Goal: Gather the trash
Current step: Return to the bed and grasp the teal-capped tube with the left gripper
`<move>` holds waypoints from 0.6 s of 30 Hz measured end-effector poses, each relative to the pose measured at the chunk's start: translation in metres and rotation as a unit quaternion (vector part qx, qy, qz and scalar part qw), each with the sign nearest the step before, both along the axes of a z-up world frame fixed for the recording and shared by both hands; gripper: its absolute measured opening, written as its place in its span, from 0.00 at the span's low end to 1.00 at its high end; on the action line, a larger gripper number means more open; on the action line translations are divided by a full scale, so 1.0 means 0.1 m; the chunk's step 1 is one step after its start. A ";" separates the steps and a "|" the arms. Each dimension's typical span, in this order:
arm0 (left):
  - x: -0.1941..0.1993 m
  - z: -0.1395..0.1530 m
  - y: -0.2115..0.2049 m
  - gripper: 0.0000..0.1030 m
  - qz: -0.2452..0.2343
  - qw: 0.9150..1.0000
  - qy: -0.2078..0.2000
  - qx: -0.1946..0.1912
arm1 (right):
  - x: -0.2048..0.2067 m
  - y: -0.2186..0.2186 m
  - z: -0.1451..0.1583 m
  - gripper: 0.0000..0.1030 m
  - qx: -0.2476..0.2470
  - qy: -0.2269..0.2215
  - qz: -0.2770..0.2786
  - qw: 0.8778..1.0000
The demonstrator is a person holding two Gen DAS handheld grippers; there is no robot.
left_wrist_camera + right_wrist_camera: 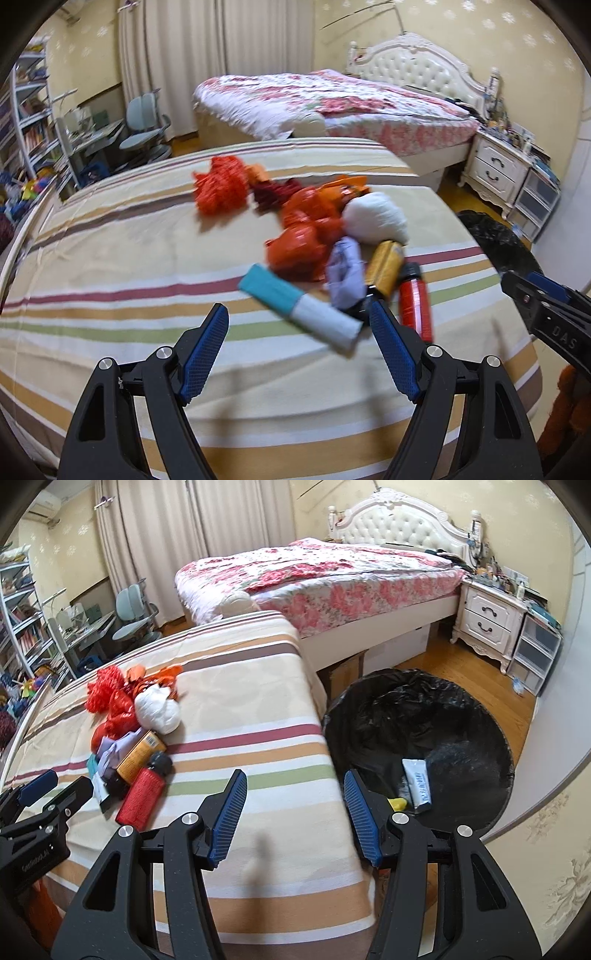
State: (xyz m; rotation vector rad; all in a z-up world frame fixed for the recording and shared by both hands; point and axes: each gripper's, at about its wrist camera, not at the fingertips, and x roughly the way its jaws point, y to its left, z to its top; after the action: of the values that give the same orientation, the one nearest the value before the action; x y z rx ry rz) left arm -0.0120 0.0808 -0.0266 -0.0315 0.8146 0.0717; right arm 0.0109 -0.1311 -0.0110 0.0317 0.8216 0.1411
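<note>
A pile of trash lies on the striped bedspread (110, 258): a teal-and-white tube (299, 306), a red bottle (415, 304), a yellow can (386, 267), a purple wrapper (345, 275), a white wad (376, 218) and red plastic bags (221, 184). My left gripper (297, 325) is open and empty, just short of the tube. My right gripper (295, 792) is open and empty over the bed's right edge, beside the black-lined trash bin (417, 746). A white tube (417, 784) and a yellow scrap (399, 804) lie in the bin.
A large bed with a floral quilt (332, 576) stands behind. A white nightstand (487, 620) and plastic drawers (535, 650) are at the right wall. A desk, chairs (147, 125) and shelves (26, 118) are at the left. The floor is wood.
</note>
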 end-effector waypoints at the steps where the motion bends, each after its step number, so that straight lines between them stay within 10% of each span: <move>1: 0.00 -0.02 0.05 0.74 0.006 1.000 0.003 -0.003 | 0.00 0.03 -0.01 0.52 -0.001 0.001 0.002 1.000; 18: 0.25 -0.23 0.23 0.74 0.023 0.998 0.050 -0.009 | 0.02 0.24 -0.15 0.53 -0.004 0.017 0.018 1.000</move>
State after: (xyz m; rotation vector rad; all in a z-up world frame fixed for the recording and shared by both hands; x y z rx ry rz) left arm 0.0135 0.1034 -0.0492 -0.0636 0.9145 0.1098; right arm 0.0134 -0.1069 -0.0257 0.0114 0.8560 0.1713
